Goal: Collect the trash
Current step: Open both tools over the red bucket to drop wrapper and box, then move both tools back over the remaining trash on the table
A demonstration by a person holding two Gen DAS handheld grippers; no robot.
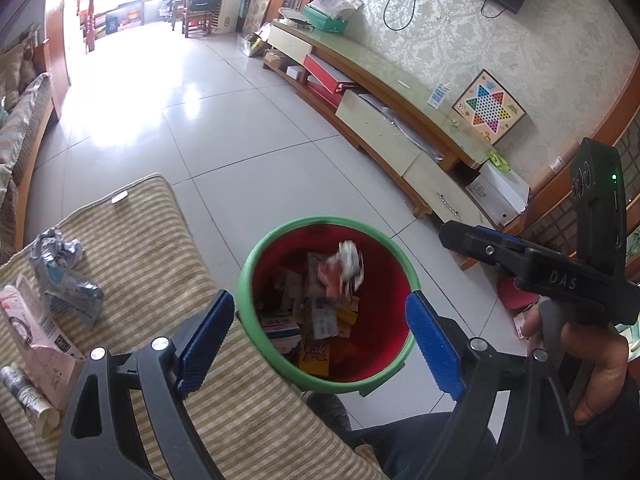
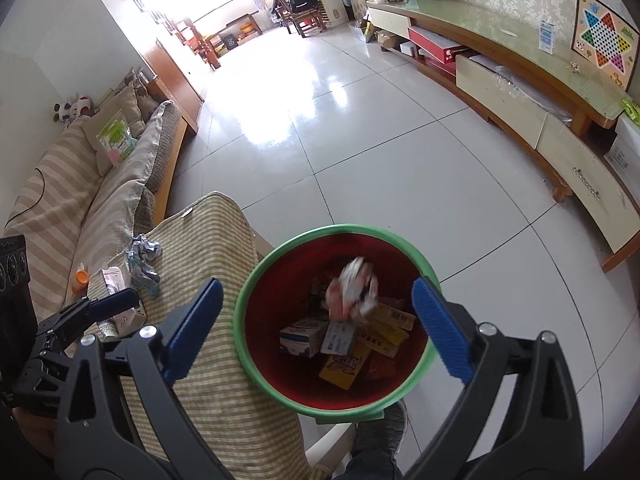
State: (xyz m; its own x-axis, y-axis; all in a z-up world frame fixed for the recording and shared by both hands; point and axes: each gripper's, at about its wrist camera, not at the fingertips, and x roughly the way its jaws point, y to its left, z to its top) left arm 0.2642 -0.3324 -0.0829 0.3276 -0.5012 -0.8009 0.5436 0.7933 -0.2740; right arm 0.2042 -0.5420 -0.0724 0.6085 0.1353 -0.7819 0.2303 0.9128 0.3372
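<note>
Above red bin [image 1: 372,364]: left gripper [image 1: 320,344], right gripper [image 2: 316,328] both wide open, empty; crumpled wrapper [image 2: 352,292] inside.

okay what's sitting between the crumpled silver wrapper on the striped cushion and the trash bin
Nothing: between the crumpled silver wrapper and the trash bin only bare striped cushion shows, in both wrist views.

Chinese-checkers board [image 1: 489,107] leaning on wallpapered wall atop long TV cabinet [image 1: 384,80]; glossy tiled floor [image 1: 208,112]; striped sofa [image 2: 80,184].
</note>
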